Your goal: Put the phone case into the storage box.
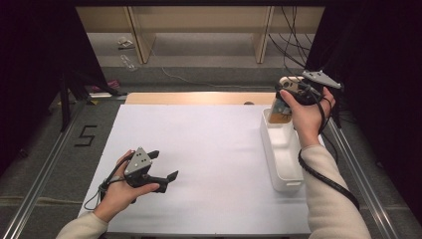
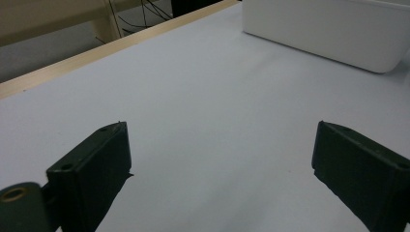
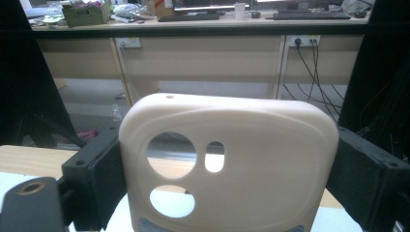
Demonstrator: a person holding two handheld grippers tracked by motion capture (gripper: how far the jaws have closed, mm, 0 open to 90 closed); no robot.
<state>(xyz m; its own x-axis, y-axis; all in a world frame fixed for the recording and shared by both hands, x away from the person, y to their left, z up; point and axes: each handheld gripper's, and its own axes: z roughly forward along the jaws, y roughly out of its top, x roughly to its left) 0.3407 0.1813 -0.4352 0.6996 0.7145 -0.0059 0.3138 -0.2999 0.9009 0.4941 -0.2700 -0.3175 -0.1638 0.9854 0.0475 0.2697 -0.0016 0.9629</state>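
A cream phone case (image 3: 232, 164) with round camera cut-outs stands upright between the two black jaws of my right gripper (image 3: 227, 179), which press on its left and right edges. In the high view that right gripper (image 1: 286, 102) holds the phone case (image 1: 280, 113) above the far end of a long white bin (image 1: 283, 164) at the table's right. Low over the white table cover at the near left, my left gripper (image 1: 164, 167) has its jaws spread wide with nothing between them. In its own view the left gripper (image 2: 220, 169) looks across bare cover toward the white bin (image 2: 329, 31).
The white cover (image 1: 209, 159) spans the table, with a wooden strip (image 1: 199, 98) along its far edge. Metal rails run down both sides. Beyond the table stand wooden shelf legs and loose cables on the floor. A "5" mark (image 1: 85, 135) lies on the left floor.
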